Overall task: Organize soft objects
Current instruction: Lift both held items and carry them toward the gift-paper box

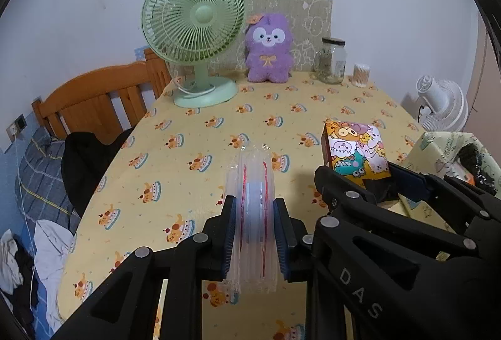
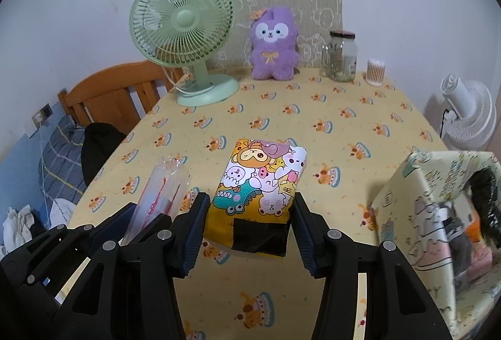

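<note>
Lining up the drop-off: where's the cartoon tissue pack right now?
The tissue pack is clamped in the right gripper, above the tablecloth, between the left gripper's straw bundle and the fabric bin.

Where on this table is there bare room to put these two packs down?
The tablecloth is bare across the middle, from the green fan and purple plush toy forward. Crowded: the back edge, with glass jar and cotton swabs, and the right, by the patterned storage box.

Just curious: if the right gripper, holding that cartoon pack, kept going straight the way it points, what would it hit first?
Probably the tablecloth; the right gripper tilts downward, carrying the cartoon pack. Depth is uncertain.
</note>
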A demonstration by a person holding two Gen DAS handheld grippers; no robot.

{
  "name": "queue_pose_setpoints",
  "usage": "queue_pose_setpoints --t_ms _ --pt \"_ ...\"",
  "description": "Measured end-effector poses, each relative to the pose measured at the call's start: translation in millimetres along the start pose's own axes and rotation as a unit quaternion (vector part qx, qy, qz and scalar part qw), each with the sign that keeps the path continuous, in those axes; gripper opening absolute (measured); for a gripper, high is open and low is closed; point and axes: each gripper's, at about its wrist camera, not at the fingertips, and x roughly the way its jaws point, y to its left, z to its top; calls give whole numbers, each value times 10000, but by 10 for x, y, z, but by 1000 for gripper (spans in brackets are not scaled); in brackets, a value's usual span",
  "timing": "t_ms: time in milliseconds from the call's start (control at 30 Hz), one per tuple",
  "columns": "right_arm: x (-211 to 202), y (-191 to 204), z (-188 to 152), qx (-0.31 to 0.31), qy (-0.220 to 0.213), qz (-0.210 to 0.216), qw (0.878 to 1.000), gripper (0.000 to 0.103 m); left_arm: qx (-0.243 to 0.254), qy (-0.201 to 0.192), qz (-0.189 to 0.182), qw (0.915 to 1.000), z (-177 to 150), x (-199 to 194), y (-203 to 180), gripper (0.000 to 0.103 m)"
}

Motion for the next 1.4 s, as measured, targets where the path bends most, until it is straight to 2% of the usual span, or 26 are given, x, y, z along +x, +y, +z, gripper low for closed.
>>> queue_pose_setpoints --t_ms 633,1000,1400 --pt "-703 -129 76 -247 -605 72 9978 55 58 -600 -221 9979 87 -568 -272 22" --pt "-979 -361 89 -243 -903 -118 9955 55 175 -872 -426 9951 149 -720 -566 22" --pt "-1125 -738 127 -128 -1037 -308 9940 55 397 -964 -616 9926 238 -742 -949 22"
